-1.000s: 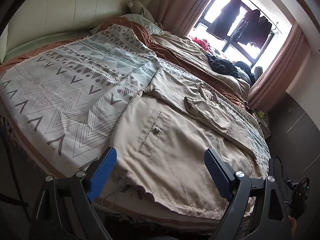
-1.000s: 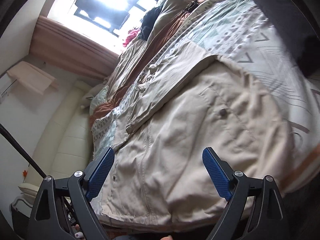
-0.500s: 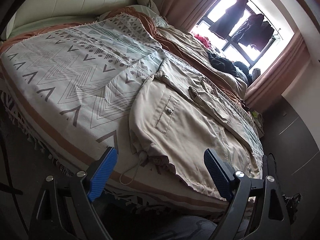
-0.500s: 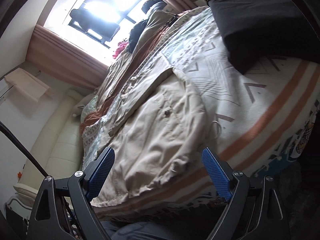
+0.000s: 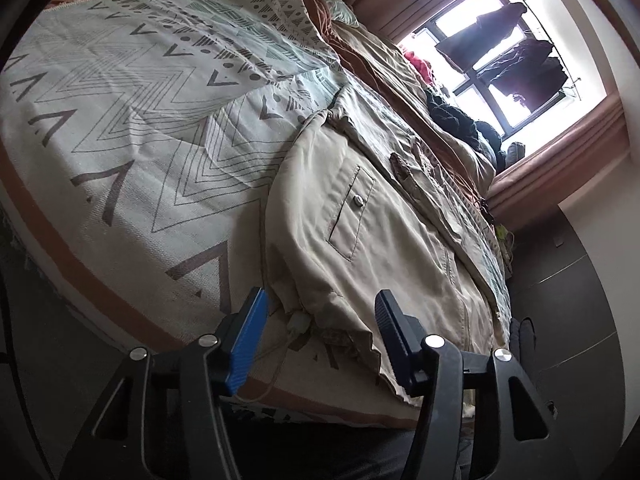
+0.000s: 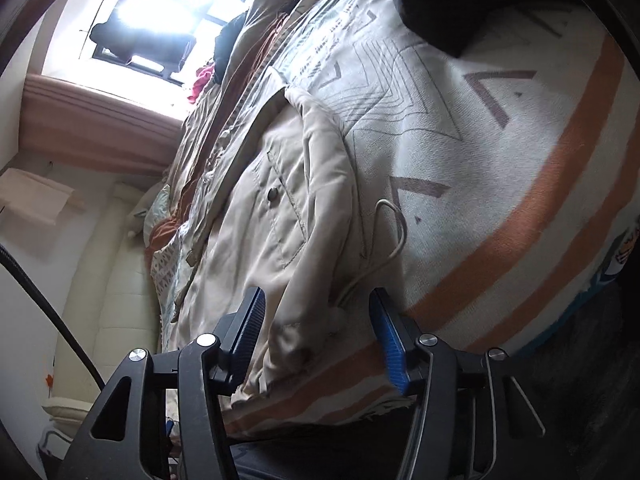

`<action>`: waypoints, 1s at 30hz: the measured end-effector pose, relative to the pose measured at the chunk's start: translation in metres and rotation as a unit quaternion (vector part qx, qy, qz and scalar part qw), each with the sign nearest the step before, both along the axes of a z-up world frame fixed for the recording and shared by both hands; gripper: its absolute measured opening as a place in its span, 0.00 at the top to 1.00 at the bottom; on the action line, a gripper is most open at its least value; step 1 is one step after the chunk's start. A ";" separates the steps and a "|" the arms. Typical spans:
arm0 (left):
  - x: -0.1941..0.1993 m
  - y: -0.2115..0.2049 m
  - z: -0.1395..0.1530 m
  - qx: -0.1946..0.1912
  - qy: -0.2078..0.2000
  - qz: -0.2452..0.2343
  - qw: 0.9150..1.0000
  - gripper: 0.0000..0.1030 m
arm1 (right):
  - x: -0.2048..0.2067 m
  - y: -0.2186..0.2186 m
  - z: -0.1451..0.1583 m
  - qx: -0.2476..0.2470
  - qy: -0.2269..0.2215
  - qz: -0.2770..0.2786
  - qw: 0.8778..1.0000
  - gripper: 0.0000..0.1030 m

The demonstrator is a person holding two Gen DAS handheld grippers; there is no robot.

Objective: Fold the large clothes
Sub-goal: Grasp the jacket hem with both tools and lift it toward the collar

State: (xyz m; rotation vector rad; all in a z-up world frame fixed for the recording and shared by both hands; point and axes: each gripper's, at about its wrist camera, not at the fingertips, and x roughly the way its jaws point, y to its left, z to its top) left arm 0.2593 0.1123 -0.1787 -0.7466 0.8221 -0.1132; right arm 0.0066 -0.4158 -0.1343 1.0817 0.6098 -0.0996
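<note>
No brand, label or writing can be read on the beige cotton jacket (image 5: 384, 240), which lies flat on the white zigzag-patterned blanket (image 5: 132, 128) with its hem and pale drawstring cord (image 6: 390, 236) at the bed's near edge. Since half a second ago both claws have narrowed from wide to partly open. The left gripper (image 5: 320, 334) and right gripper (image 6: 316, 334) each straddle the hem, gripping nothing.

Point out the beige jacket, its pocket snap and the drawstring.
beige jacket (image 5: 404, 272), left wrist view, front panel.
pocket snap (image 5: 357, 200), left wrist view, centre of the stud.
drawstring (image 6: 400, 236), right wrist view, looped cord.
</note>
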 end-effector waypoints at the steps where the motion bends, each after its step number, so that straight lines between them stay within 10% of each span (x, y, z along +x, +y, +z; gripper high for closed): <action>1: 0.004 0.001 -0.004 0.001 0.006 0.001 1.000 0.47 | 0.004 -0.001 0.001 0.000 -0.002 0.001 1.000 0.49; 17: 0.058 0.004 -0.029 -0.015 0.034 -0.003 0.999 0.58 | 0.060 0.002 -0.001 -0.011 -0.006 0.004 1.000 0.49; 30: 0.026 0.007 -0.029 -0.064 0.029 0.008 0.997 0.86 | 0.039 0.005 -0.007 0.020 -0.043 -0.002 0.999 0.96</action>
